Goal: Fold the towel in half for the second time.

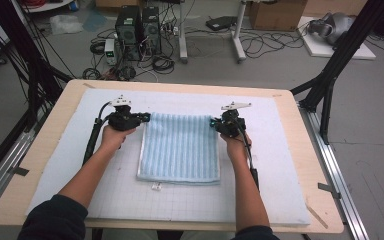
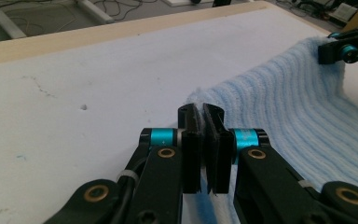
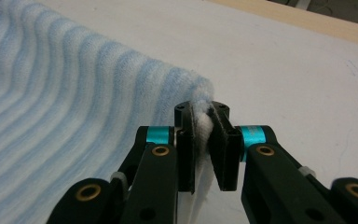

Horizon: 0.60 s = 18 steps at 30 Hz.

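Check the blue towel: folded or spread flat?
Spread on the mat, far corners lifted: the towel is pinched by left gripper and right gripper.

Claw pads hide both pinched towel [image 1: 179, 148] corners

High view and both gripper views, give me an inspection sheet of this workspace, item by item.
Surface: wooden table covered by a white gridded mat.
Job's things: light blue striped towel lying folded on the mat, its two far corners pinched up off the mat.
Clutter: small white tag just off the towel's near edge.
Grippers: left tool shut on the towel's far left corner; right tool shut on the far right corner, cloth bunched between its jaws.
Cables: one black cable trails back from the left tool along the forearm.
Surroundings: computer towers, loose floor wiring, cardboard boxes, black frame struts.
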### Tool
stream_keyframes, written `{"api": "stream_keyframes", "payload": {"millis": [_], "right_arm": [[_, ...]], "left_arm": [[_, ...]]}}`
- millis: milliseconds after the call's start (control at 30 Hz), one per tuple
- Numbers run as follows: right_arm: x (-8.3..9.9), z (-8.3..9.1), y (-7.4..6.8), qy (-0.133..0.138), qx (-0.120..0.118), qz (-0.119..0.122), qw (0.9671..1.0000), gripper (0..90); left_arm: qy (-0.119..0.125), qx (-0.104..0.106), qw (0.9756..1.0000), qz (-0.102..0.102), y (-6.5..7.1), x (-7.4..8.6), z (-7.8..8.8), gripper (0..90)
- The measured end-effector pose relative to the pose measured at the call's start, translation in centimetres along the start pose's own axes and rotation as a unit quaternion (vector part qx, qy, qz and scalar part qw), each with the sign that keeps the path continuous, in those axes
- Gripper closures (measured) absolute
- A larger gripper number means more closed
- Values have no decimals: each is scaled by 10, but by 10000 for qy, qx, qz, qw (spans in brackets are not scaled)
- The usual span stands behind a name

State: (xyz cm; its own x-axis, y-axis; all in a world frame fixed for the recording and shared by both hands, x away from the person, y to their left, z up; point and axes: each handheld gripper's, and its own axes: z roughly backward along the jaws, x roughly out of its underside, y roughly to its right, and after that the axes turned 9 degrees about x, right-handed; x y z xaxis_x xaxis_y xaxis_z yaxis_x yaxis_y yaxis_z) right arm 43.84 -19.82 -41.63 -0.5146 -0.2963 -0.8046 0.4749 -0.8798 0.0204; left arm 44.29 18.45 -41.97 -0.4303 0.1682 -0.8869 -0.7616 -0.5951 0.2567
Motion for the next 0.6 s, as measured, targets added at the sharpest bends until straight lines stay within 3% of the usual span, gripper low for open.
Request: {"api": "stream_keyframes", "payload": {"millis": [67,133,600], "right_arm": [[2,6,-2,43,-40,19,10000,817],[4,12,-3,83,-77,52,9999,817],[23,53,-22,399,-294,192,9986,817]], "left_arm": [[-56,85,9999,7,5,3,3,856],[70,72,9999,-95,11,5,7,856],[214,376,9983,-386,47,22,41,856]]}}
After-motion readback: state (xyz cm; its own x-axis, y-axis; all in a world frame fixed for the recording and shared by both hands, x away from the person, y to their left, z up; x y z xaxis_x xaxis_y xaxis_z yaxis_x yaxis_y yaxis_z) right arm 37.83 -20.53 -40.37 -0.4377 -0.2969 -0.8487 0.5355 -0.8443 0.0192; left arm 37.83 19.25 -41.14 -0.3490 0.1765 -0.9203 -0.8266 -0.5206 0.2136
